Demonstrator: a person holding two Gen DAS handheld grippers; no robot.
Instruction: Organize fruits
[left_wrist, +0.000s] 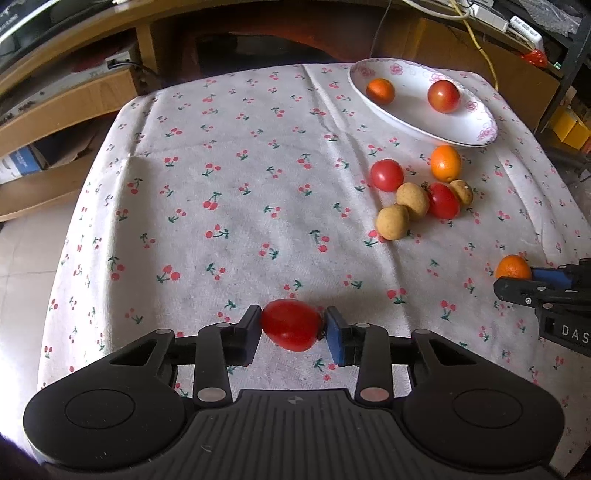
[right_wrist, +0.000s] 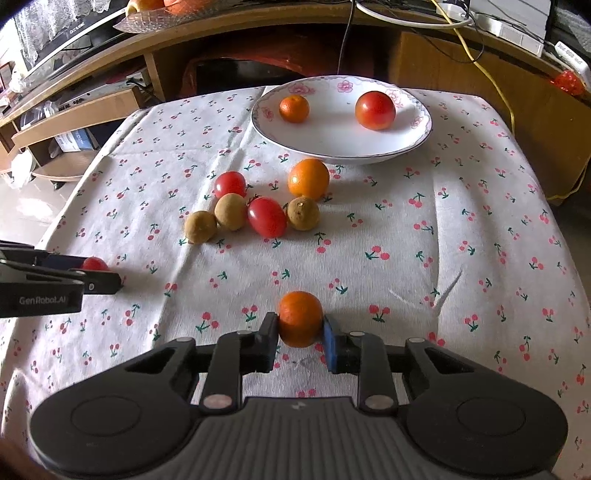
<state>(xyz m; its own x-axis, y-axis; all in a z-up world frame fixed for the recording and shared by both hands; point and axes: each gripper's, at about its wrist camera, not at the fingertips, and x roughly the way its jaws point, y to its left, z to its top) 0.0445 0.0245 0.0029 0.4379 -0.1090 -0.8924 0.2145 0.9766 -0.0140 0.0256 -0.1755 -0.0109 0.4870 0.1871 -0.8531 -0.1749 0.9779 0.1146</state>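
Observation:
My left gripper (left_wrist: 291, 325) is shut on a red cherry tomato (left_wrist: 291, 325), held just above the cherry-print cloth near its front edge. My right gripper (right_wrist: 300, 325) is shut on a small orange (right_wrist: 300, 318), to the right of the left one. A white flowered plate (right_wrist: 332, 144) at the back holds a small orange (right_wrist: 294, 108) and a tomato (right_wrist: 375, 110). In front of the plate lies a cluster: an orange (right_wrist: 308, 178), two red tomatoes (right_wrist: 266, 216) and three brown longans (right_wrist: 200, 226).
The table is covered by a white cloth with cherries (left_wrist: 221, 184). Behind it stands a wooden TV cabinet (right_wrist: 110, 99) with cables and boxes. A yellow cable (right_wrist: 506, 107) hangs at the back right. Floor shows at the left edge.

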